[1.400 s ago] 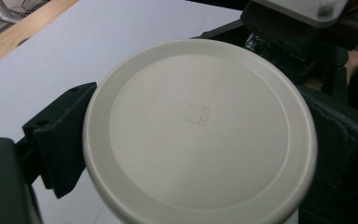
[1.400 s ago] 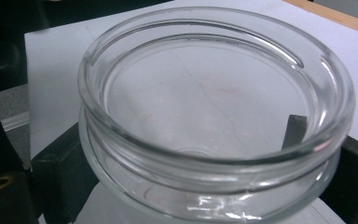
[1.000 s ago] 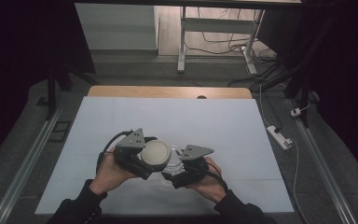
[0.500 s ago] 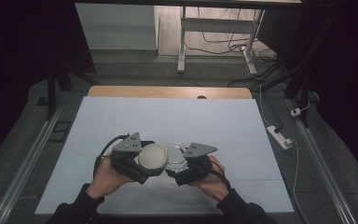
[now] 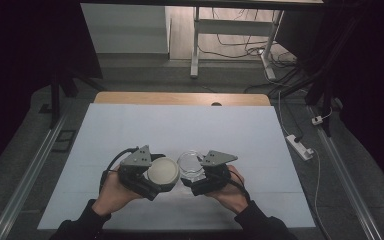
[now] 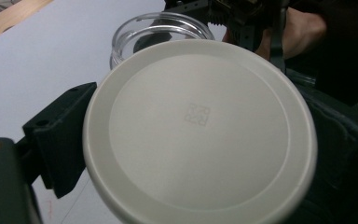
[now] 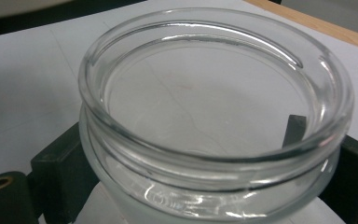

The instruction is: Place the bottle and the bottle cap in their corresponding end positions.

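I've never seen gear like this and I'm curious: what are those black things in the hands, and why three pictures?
A person holds a hand tool with two black jaws in each hand; there is no robot arm. The high view looks down on the table with its pale cover. The other two pictures come from cameras riding on each tool. The left gripper clamps a round off-white lid. The right gripper clamps an open, empty clear glass jar. Lid and jar sit side by side near the table's front edge.
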{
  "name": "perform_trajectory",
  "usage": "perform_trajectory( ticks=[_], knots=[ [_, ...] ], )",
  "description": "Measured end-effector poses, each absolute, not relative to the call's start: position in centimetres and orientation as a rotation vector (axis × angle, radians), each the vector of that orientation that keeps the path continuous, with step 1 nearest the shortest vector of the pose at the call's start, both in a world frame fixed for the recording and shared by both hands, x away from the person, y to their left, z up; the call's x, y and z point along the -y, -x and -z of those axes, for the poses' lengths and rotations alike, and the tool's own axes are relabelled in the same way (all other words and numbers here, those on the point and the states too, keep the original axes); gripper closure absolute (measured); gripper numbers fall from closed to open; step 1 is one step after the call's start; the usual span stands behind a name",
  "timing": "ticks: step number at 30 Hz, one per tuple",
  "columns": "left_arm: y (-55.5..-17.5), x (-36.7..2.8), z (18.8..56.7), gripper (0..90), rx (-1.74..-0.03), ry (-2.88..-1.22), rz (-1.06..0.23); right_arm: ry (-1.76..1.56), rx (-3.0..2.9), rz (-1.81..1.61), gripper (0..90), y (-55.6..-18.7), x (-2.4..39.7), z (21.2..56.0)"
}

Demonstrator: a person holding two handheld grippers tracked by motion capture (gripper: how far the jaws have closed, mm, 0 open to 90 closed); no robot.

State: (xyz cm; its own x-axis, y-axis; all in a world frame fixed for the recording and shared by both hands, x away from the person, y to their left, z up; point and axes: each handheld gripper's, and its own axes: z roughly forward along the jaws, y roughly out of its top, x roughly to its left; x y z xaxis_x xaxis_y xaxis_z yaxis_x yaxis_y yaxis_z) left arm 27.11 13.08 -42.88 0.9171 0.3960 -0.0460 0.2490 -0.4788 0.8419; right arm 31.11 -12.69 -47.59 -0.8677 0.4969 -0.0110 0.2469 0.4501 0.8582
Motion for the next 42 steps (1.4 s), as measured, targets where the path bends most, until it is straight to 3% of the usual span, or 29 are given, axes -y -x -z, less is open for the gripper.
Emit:
perform_trajectory(
  ticks=[22, 42],
  knots=[
    [-27.2, -12.2, 45.4, 7.7, -0.415, -2.128, -0.173, -0.697, -2.378, -1.378, 6.9, -32.3, 13.1, 47.1],
    [-27.8, -10.7, 48.4, 7.7, -0.402, -2.174, -0.155, -0.751, -2.32, -1.369, 6.9, -35.5, 12.8, 46.9]
  ],
)
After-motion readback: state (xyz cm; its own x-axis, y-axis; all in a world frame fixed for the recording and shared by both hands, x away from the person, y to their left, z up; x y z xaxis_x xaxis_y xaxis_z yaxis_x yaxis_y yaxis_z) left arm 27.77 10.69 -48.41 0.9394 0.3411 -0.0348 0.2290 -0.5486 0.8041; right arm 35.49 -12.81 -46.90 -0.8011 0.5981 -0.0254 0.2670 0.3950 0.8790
